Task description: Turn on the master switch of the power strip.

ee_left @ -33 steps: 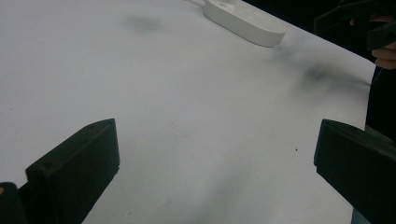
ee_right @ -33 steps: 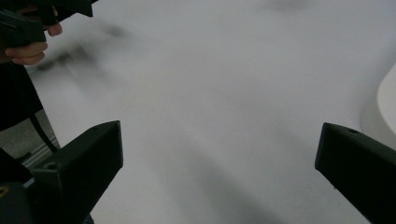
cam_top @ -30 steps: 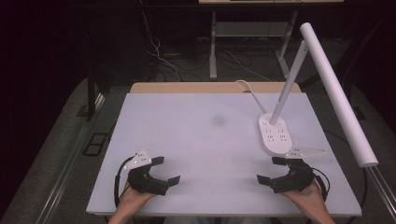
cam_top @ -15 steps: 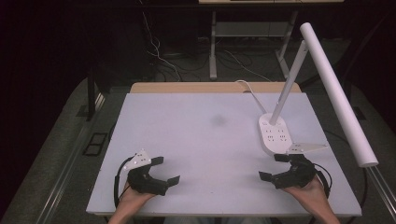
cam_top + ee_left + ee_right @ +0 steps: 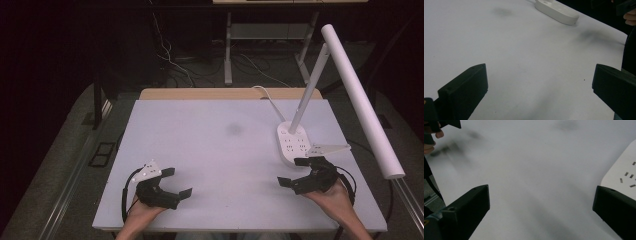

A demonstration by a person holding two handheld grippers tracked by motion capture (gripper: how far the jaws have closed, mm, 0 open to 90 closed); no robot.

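We see 2 grippers at the near edge of 1 white table [image 5: 210, 145]. The left gripper [image 5: 177, 183] sits at the near left, jaws spread wide with nothing between them. The right gripper [image 5: 295, 171] sits at the near right, jaws likewise parted and empty, just beside 1 white power strip [image 5: 294, 145]. A white cable [image 5: 268, 97] leads from the strip to the far edge. 1 white tube lamp [image 5: 360, 95] slants over the right side. Beyond the table, the floor's tangled cables are dim and hard to make out.
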